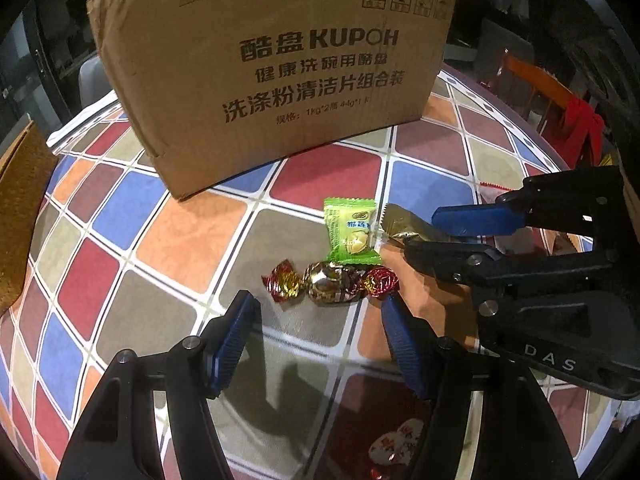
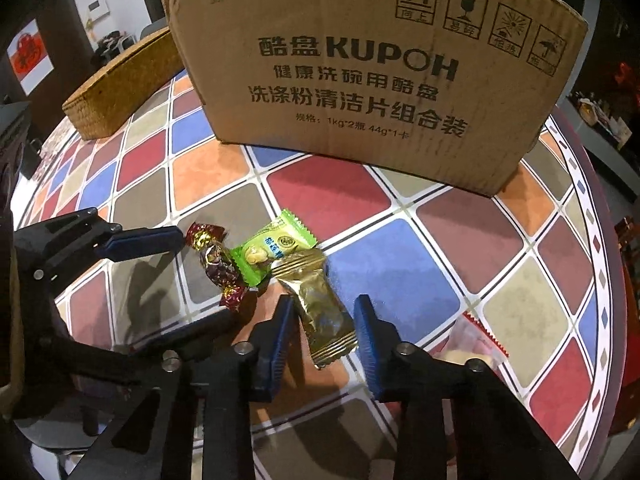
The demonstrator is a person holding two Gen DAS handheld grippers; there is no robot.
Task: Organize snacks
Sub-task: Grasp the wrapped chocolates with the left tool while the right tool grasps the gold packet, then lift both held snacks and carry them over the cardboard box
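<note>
Three snacks lie together on the checkered tablecloth. A red-gold twist-wrapped candy (image 1: 330, 282) (image 2: 218, 266) lies just ahead of my open left gripper (image 1: 318, 318), between its blue pads. A green packet (image 1: 352, 229) (image 2: 272, 248) lies beside it. A gold packet (image 2: 322, 308) (image 1: 404, 226) lies between the blue pads of my right gripper (image 2: 324, 316), which is open around it with gaps on both sides. The right gripper also shows in the left wrist view (image 1: 424, 232), the left gripper in the right wrist view (image 2: 176, 256).
A large KUPOH cardboard box (image 1: 276, 60) (image 2: 376, 72) stands behind the snacks. A woven basket (image 2: 120, 84) (image 1: 20, 216) sits at the table's left. A clear red-edged packet (image 2: 480, 340) lies at the right. A heart-patterned wrapper (image 1: 396, 444) lies near me. The round table edge (image 2: 612, 280) curves right.
</note>
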